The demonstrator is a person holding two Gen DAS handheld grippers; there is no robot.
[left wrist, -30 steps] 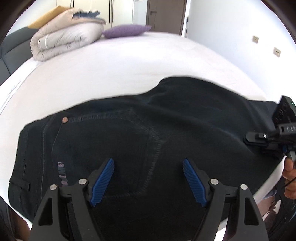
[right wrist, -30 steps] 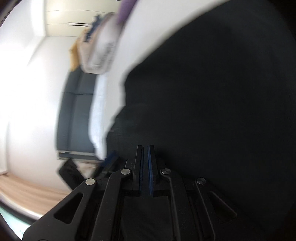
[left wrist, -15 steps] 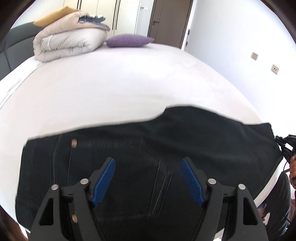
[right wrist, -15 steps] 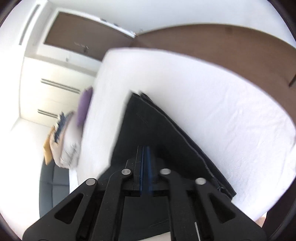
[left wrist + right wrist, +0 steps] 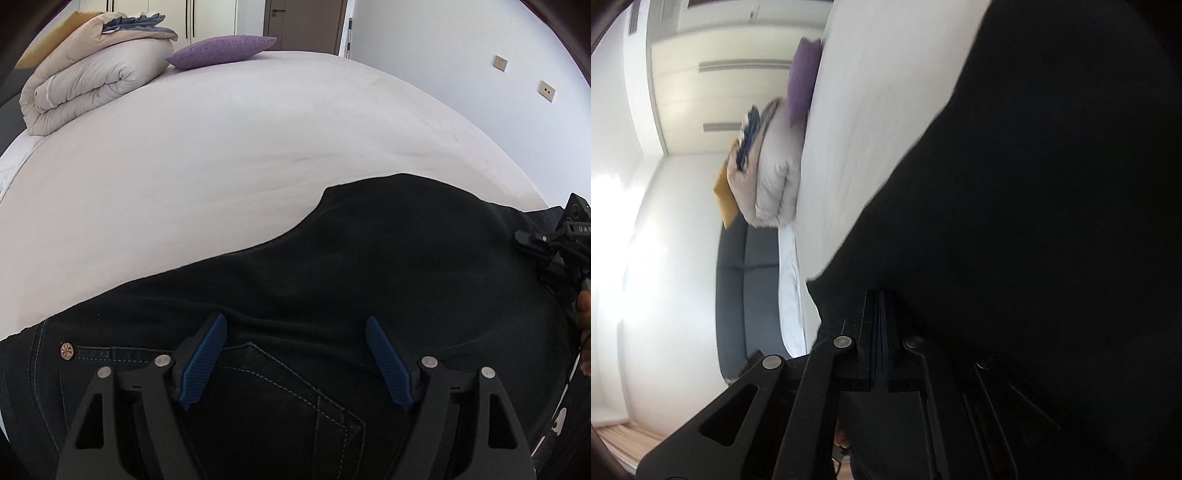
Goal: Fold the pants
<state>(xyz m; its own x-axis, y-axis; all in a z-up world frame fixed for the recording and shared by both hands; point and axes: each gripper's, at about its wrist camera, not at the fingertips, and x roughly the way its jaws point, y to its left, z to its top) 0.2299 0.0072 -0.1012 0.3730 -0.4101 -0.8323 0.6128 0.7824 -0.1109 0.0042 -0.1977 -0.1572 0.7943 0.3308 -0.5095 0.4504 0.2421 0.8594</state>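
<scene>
Saw black pants (image 5: 369, 258) spread flat on a white bed (image 5: 221, 147), directly under and ahead of the left gripper (image 5: 295, 321). Found its blue pads (image 5: 201, 365) standing wide apart, clamped on nothing, hovering over the cloth. Noted a stitched back pocket (image 5: 277, 387) between and just below the two fingers, and a small coppery rivet (image 5: 67, 350) well off to the outside of the left-hand finger. Could not tell whether the fingertips touched the fabric.

Found the right gripper (image 5: 877, 295) with its fingers pressed flat together, no gap between them. Saw dark pants cloth filling everything ahead of and to the right of those fingers in the right wrist view; could not tell whether any fabric was pinched between them. From the left wrist view, spotted that gripper far beyond the right-hand finger, at the pants' edge near the side of the bed.

Far ahead of the left fingers, at the bed's other end: noted a folded beige duvet (image 5: 92, 85) with a purple cushion (image 5: 221, 55) just beside it.
</scene>
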